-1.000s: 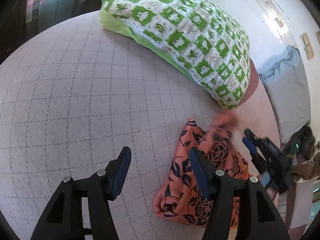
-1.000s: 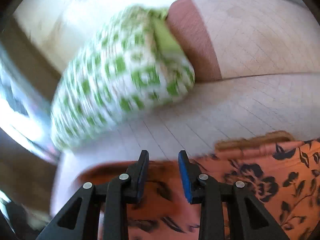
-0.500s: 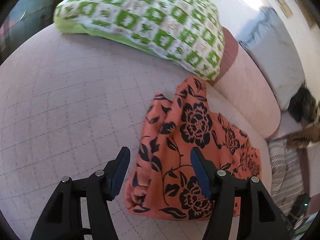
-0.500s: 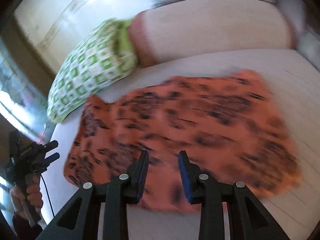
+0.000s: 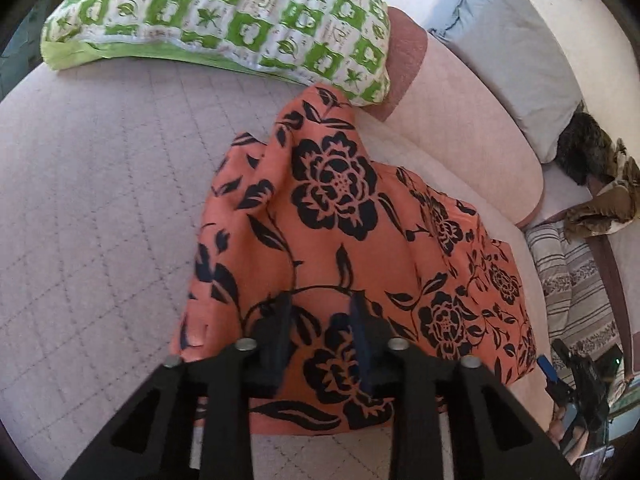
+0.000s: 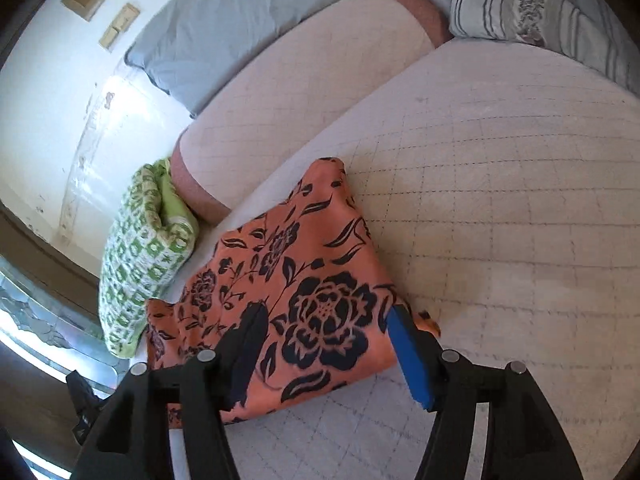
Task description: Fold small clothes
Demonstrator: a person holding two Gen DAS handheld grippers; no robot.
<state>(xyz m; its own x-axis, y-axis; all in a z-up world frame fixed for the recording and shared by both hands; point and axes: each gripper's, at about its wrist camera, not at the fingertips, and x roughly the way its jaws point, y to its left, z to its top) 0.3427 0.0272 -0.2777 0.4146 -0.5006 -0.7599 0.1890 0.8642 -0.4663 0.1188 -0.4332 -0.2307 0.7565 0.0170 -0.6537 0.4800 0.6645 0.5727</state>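
Note:
An orange garment with black flowers (image 5: 332,240) lies spread on the pale quilted bed (image 5: 100,200). It also shows in the right wrist view (image 6: 304,280). My left gripper (image 5: 320,328) is open, hovering over the garment's near edge, nothing between its fingers. My right gripper (image 6: 324,344) is open wide over the garment's near corner, with its blue-padded finger (image 6: 408,356) at the cloth's right edge. I cannot tell if either gripper touches the cloth.
A green and white patterned pillow (image 5: 240,16) lies at the head of the bed, next to a pink bolster (image 5: 460,128) and a grey-blue pillow (image 5: 512,48). A striped blanket (image 5: 572,288) lies to the right. In the right wrist view, bare bed (image 6: 500,180) extends right of the garment.
The garment went from bunched up to spread flat on the bed. My left gripper moved over its near edge and narrowed. My right gripper pulled back and opened wider.

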